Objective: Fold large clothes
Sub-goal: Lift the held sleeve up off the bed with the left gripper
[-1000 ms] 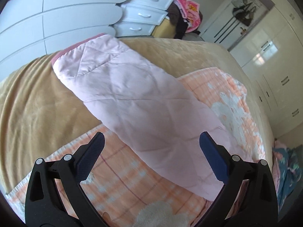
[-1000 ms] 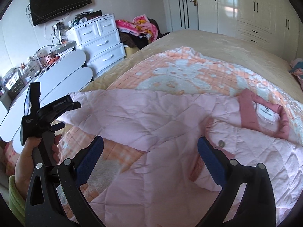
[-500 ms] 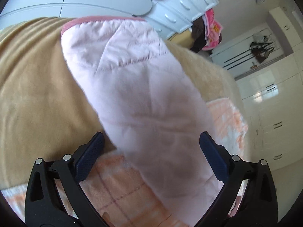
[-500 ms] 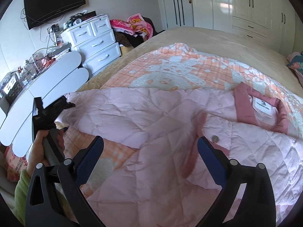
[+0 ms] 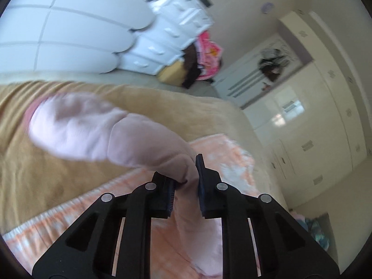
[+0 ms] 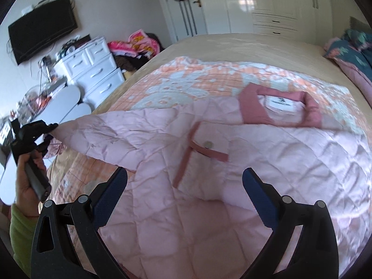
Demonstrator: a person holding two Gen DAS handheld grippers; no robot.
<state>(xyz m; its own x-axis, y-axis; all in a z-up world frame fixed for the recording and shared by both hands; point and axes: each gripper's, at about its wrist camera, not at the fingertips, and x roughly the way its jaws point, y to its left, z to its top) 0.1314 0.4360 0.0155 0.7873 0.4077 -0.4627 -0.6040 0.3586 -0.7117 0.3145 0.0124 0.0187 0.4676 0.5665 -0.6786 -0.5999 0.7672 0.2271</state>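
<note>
A pale pink quilted jacket [image 6: 209, 186] with a darker pink collar [image 6: 279, 111] lies spread on the bed. Its sleeve [image 5: 97, 127] stretches out to the left, lifted off the bedding. My left gripper [image 5: 183, 176] is shut on the sleeve, with the cloth bunched between its blue pads; in the right wrist view the same left gripper [image 6: 50, 131] pinches the sleeve near its cuff end at the far left, held by a hand in a green sleeve. My right gripper [image 6: 184, 181] hovers open over the jacket's front, near the pocket flap [image 6: 209, 148], with nothing clamped.
The jacket rests on an orange-and-white checked blanket [image 6: 197, 76] over a tan bedspread [image 5: 58, 174]. White drawers [image 6: 95, 69] and a white scalloped desk [image 5: 69, 34] stand left of the bed. Wardrobes [image 6: 267, 7] line the far wall. Pillows [image 6: 348, 53] sit at the right.
My left gripper has shut on the sleeve and lifted it. My right gripper has moved right over the jacket's chest, staying open.
</note>
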